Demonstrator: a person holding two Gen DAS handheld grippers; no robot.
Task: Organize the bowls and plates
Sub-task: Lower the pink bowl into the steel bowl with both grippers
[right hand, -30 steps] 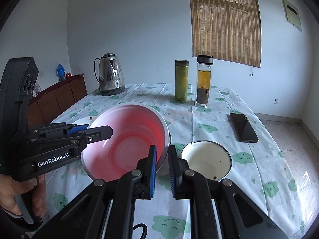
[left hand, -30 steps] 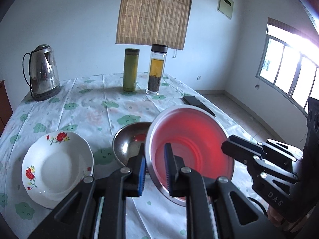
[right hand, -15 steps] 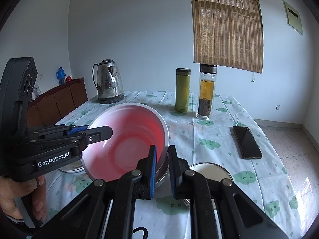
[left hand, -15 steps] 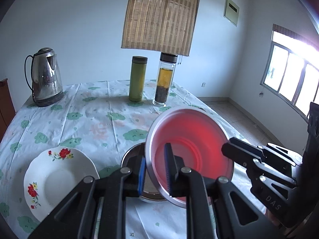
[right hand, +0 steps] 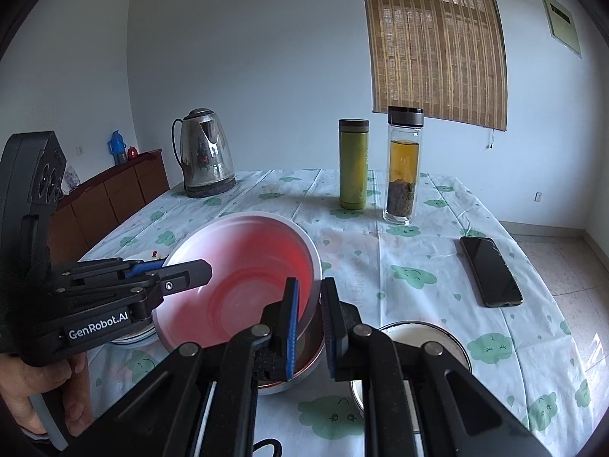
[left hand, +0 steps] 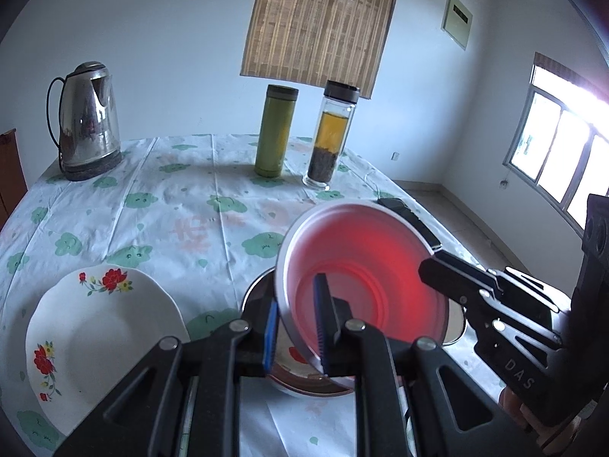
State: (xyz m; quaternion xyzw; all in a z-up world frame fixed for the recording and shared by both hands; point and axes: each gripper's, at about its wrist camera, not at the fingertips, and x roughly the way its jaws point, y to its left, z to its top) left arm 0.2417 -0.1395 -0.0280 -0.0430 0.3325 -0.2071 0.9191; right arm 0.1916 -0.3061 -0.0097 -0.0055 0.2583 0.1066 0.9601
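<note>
2 grippers share 1 load. Table: flowered cloth, stretching ahead of both grippers. Flowered plate: flat on the cloth, well to the left of the left gripper. Pink bowl: carried clear of the cloth, tilted, mouth facing back toward the cameras. Left gripper is clamped on the bowl's left rim, 1 pad inside the wall, 1 outside. Right gripper is clamped likewise on the opposite rim. Steel bowl: directly beneath the pink bowl, just under both sets of fingertips, resting on the cloth. White enamel bowl: just right of the right gripper, partly hidden by it.

Key relation: pink bowl sits straight above the steel bowl, both hands equally near. Judgement: nesting is the step in hand; the tilt needs levelling before lowering, or 1 edge may catch the steel rim.
</note>
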